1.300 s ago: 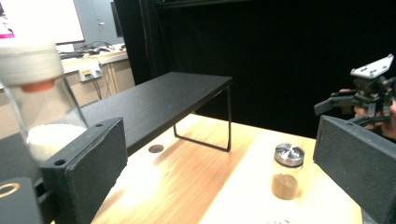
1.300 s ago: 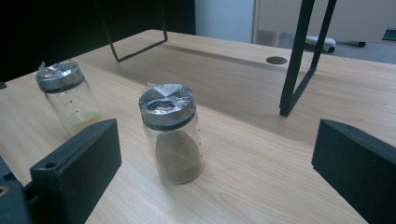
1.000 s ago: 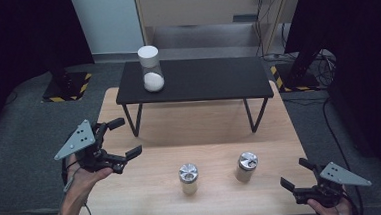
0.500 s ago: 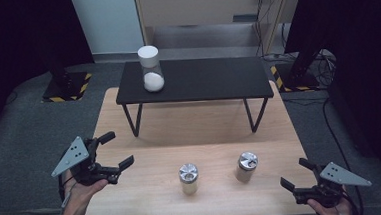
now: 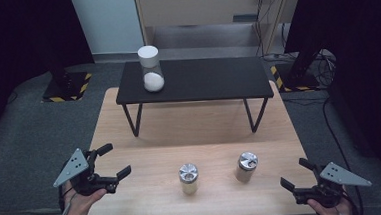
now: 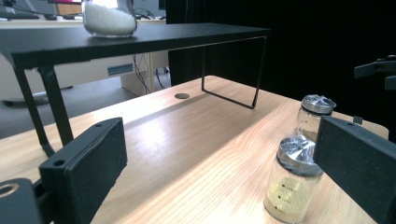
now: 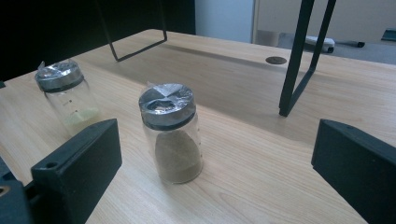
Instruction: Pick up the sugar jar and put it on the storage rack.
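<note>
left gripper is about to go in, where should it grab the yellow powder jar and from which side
Probably the glass body, below the metal cap, coming level from the jar's left. It stands upright with bare table on that side, and the open left gripper already faces it. The brown jar stands apart on its right.

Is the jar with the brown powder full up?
No, the jar is under half full: brown powder sits as a low heap at the bottom, clear glass above it, up to the silver lid.
</note>
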